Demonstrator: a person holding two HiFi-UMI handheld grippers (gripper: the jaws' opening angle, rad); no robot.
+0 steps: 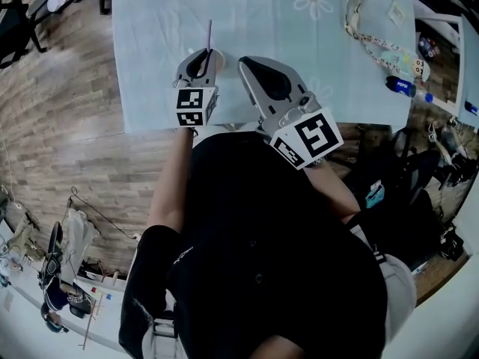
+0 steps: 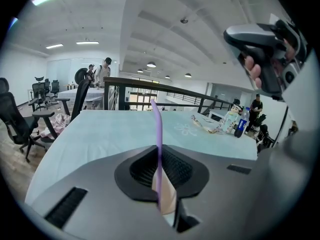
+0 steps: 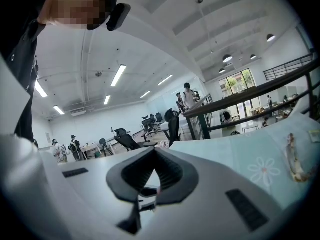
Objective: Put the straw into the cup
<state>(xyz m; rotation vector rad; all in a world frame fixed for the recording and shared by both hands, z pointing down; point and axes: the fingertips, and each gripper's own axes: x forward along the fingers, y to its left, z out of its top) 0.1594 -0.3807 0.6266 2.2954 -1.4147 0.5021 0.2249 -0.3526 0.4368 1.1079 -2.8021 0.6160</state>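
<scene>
A thin purple straw [image 1: 209,33] [image 2: 157,134] stands upright between the jaws of my left gripper [image 1: 202,57] [image 2: 160,184], which is shut on its lower part. Just below and behind those jaws shows a pale beige cup [image 2: 168,196] [image 1: 220,60]; its rim is hidden, so I cannot tell whether the straw's end is inside it. My right gripper [image 1: 249,67] [image 3: 157,190] hovers close to the right of the left one, over the near edge of the light blue tablecloth [image 1: 262,21]. Its jaws meet at the tips with nothing held.
A beaded lanyard [image 1: 364,22] [image 3: 294,159] lies at the table's far right. Beside it are a small doll [image 1: 416,67] [image 2: 229,122] and a blue bottle [image 1: 400,86] [image 2: 242,122]. The table's near edge [image 1: 157,128] runs just under the grippers. Office chairs [image 2: 20,124] stand to the left.
</scene>
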